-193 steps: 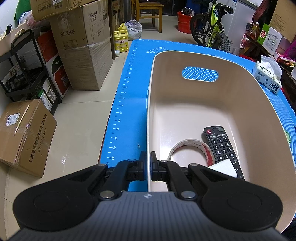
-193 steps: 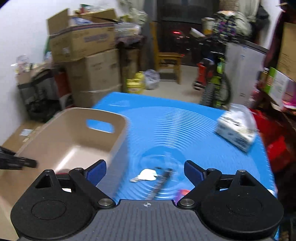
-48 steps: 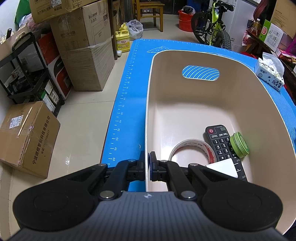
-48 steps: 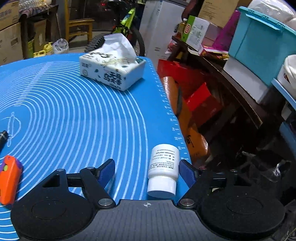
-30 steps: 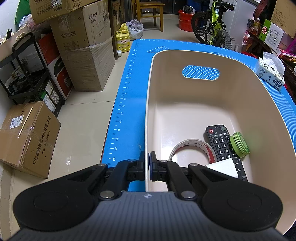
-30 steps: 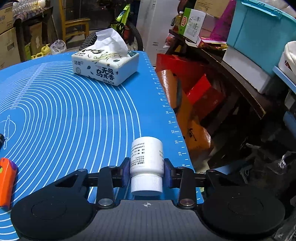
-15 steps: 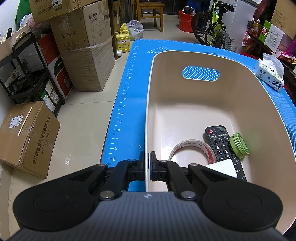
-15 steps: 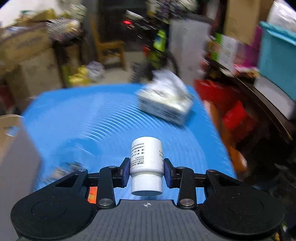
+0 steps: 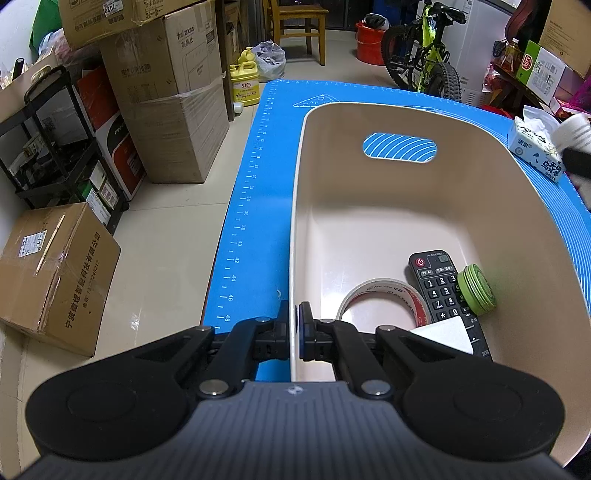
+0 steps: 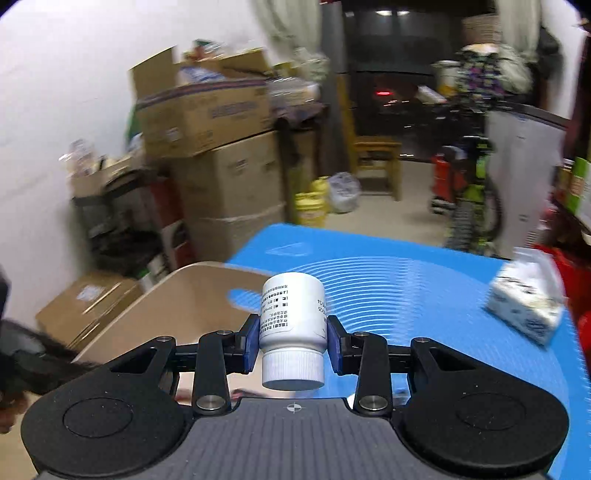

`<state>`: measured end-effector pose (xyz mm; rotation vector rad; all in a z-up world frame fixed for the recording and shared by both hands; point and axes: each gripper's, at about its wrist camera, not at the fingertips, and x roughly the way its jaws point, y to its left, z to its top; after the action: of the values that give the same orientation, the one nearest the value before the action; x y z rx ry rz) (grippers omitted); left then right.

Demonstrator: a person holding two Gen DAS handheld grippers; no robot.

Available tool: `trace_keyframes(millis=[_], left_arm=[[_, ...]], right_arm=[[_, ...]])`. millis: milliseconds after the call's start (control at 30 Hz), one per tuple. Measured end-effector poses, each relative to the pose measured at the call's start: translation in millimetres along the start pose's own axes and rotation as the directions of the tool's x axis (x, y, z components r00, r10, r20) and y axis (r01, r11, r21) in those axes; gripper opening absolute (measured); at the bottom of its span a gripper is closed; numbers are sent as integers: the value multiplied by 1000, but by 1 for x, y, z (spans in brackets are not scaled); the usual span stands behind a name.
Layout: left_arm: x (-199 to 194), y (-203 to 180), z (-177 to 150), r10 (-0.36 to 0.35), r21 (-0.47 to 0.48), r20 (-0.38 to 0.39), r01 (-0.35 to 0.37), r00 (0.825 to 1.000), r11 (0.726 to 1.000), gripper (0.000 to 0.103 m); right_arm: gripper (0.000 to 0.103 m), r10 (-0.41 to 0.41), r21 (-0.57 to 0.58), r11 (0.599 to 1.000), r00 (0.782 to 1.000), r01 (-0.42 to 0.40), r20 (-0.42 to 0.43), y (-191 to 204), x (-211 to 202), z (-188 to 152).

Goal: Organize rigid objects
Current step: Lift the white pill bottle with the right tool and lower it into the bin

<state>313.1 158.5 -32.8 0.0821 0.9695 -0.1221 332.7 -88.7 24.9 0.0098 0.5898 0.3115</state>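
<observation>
A beige bin [image 9: 406,206] stands on the blue mat [image 9: 255,206]. My left gripper [image 9: 294,325] is shut on its near left rim. Inside lie a black remote [image 9: 439,284], a tape roll [image 9: 384,295], a green disc [image 9: 476,290] and a white card [image 9: 447,332]. My right gripper [image 10: 291,343] is shut on a white pill bottle [image 10: 291,321], cap toward the camera, held in the air above the mat [image 10: 424,295] to the right of the bin [image 10: 184,295]. In the left wrist view the bottle [image 9: 576,131] shows blurred at the right edge.
A tissue pack [image 9: 535,147] lies on the mat right of the bin, also in the right wrist view [image 10: 524,314]. Cardboard boxes [image 9: 173,110] and a black rack [image 9: 55,147] stand on the floor left of the table. A bicycle [image 9: 424,62] and a chair [image 9: 295,22] stand beyond it.
My right gripper closed on the pill bottle, lifted it off the mat's right edge and swung left toward the bin. The left gripper has stayed clamped on the rim.
</observation>
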Motion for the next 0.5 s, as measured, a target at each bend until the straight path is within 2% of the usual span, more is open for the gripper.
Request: trace_keyframes(millis=[200,367,500], left_arm=[[0,0,0,1,1,0,-1,1000,1000,5],[-1,1,1,-1,2,0,1,1000,1000,5],[-1,0,2,0,5,1,0,1000,1000,5]], right_arm=[[44,63,-36,997,993,-67,-98,44,27,-14],[44,52,-97,993,978,-73,-204,75,50,-23],[44,40,-131,988,958,-80,-285,85,60,-33]])
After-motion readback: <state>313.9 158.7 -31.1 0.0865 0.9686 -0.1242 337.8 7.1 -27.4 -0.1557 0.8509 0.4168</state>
